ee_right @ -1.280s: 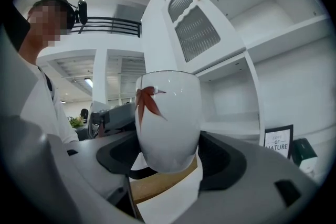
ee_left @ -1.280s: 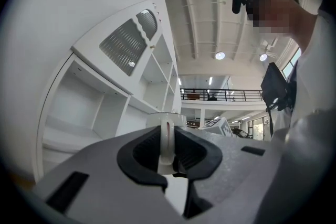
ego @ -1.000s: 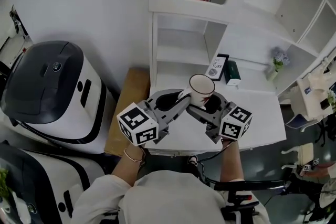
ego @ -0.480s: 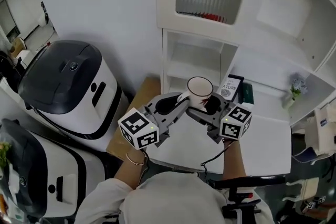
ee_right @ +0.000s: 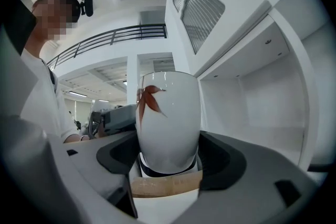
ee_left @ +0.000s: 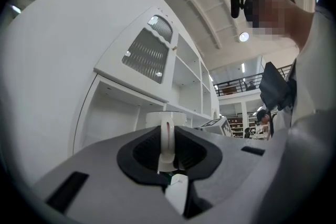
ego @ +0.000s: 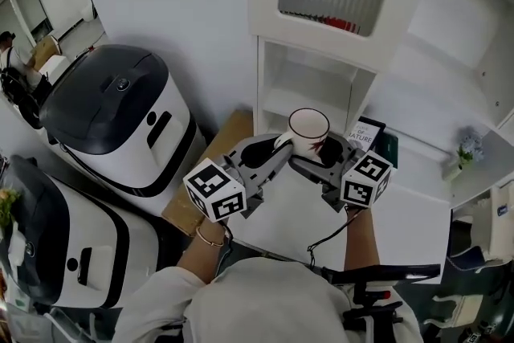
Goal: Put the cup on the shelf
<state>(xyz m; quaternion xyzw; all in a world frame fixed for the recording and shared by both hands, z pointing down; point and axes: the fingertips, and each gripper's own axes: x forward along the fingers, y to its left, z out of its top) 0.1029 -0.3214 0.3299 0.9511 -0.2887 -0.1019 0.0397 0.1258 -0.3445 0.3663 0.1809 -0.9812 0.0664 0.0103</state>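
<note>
Short of the shelf (ego: 309, 102), with left hand-held gripper (ego: 279, 149) pinching the handle (ee_left: 166, 136) of the leaf-printed cup (ee_right: 168, 118) and right hand-held gripper (ego: 318, 158) clamping its body: may twist loose if pushed unevenly.

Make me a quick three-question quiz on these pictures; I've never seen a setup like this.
1. True or false: the cup already stands on the white shelf.
2. Which part of the cup does the left gripper clamp? A) rim B) handle C) base
3. What is painted on the cup's side, as the right gripper view shows it?

Key
1. False: it is held up in front of the shelf.
2. B, the handle.
3. A red leaf.
</note>
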